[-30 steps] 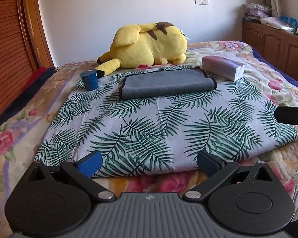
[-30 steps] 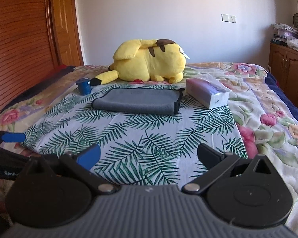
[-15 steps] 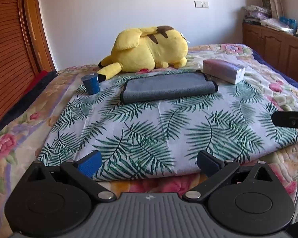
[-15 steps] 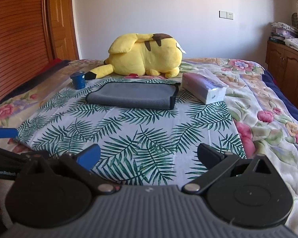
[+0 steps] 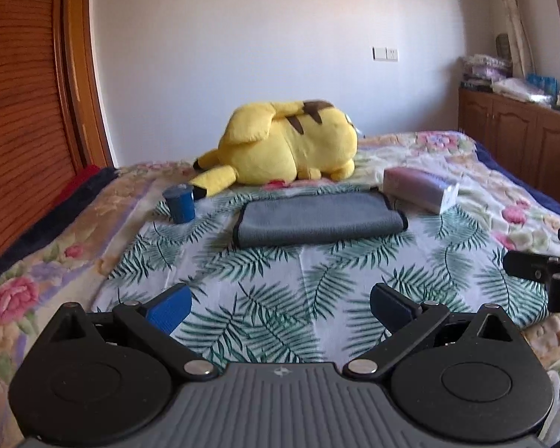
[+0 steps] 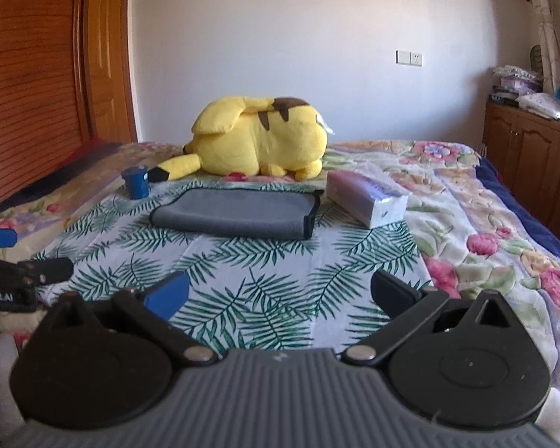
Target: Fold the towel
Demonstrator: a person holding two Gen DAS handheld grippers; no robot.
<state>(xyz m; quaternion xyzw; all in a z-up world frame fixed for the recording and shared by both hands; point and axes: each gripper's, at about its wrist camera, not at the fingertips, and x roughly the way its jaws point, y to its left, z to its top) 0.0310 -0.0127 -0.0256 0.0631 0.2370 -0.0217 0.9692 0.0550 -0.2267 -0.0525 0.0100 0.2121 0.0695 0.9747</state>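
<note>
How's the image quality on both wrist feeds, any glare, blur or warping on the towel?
Left wrist: grey towel sharp, evenly lit, window glare only at the top right edge. Right wrist: towel clear; fisheye bends the wooden door frame.

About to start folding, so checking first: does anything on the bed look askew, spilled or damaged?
Nothing stands out. The grey towel lies flat, the blue cup stands upright, and the tissue pack looks intact.

A folded grey towel (image 5: 319,217) lies on a palm-leaf-print sheet (image 5: 280,291) spread over the bed. A blue cylindrical cup (image 5: 179,202) stands to its left, a rectangular tissue pack (image 5: 420,188) to its right, a yellow plush toy (image 5: 285,143) behind it.
</note>
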